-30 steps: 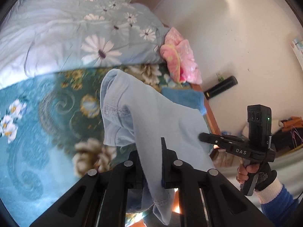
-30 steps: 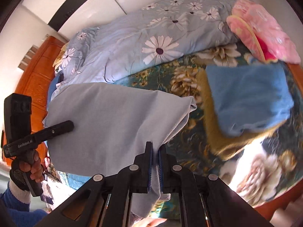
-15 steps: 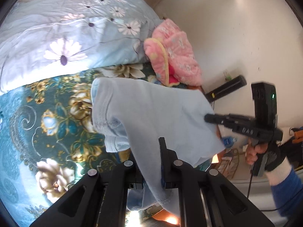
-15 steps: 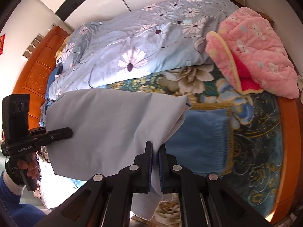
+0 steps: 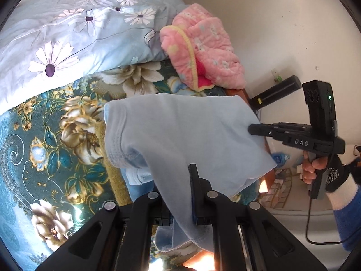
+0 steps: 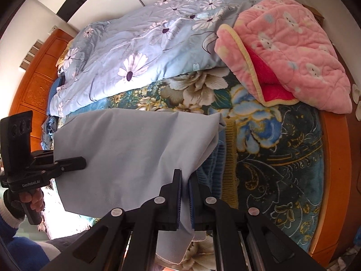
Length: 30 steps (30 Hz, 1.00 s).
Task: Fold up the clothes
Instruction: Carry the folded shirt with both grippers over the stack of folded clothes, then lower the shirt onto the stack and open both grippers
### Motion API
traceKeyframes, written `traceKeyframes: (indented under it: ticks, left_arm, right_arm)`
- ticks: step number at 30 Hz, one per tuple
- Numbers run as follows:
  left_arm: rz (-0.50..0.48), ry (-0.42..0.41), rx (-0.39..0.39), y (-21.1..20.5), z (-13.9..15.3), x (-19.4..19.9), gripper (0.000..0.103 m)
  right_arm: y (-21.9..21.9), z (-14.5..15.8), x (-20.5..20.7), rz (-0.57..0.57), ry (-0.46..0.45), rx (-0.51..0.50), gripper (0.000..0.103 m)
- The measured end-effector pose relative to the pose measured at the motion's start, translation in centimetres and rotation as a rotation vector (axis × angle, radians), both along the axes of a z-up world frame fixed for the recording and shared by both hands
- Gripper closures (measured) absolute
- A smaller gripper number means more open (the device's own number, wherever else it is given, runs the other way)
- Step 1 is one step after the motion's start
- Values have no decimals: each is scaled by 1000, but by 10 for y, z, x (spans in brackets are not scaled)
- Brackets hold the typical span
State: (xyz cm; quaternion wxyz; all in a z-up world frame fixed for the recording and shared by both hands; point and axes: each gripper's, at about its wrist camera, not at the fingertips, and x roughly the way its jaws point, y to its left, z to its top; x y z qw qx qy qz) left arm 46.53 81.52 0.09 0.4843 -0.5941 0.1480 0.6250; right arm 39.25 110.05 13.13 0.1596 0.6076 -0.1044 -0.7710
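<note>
Left gripper (image 5: pixel 182 194): both fingers clamped on one edge of the pale blue garment (image 5: pixel 180 135), whose cloth passes between them and hangs below. Right gripper (image 6: pixel 185 194): likewise clenched on another edge of the same garment, the fabric pinched between its two blue-padded fingers (image 6: pixel 178 187). The garment is thus held up in the air between the two tools, spread as a slack sheet above the near part of the bed; a stitched hem and a folded inner layer show at its far left in the left wrist view.

Beneath it lies one folded blue knit item (image 6: pixel 212 169), resting on the teal floral blanket (image 6: pixel 282 158) that covers the bed. Farther back: one light blue quilt with daisy print (image 6: pixel 146 52), heaped, and one pink quilted blanket (image 6: pixel 288 45) with yellow trim and red lining, just beside the quilt.

Room: one orange wooden headboard (image 6: pixel 36 85) on the left of the right wrist view; a wooden bed rail (image 6: pixel 336 169) on the right; a plain off-white wall (image 5: pixel 282 22) with one black bar-shaped object (image 5: pixel 277 94) leaning at it.
</note>
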Motion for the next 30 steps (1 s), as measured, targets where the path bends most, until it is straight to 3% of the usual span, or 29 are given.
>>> traceKeyframes:
  ticks: [7,17,25,30]
  left_arm:
    - [43,-28,-97,-12,-39,-3,90]
    - [18,-25,-154,-11,-60,1,85]
    - [24,-33,-169,-12,-62,-2,82]
    - [39,-38,-170,-15,-55,-5,70]
  right_arm:
    - [6,-37,-6,-20,-69,-7,97]
    - [13,-62,-6,-45,-113,-17,97]
    - [11,-67,-8,-54,-126,-11,97]
    - [10,-63,-7,-57,-120,-2,94]
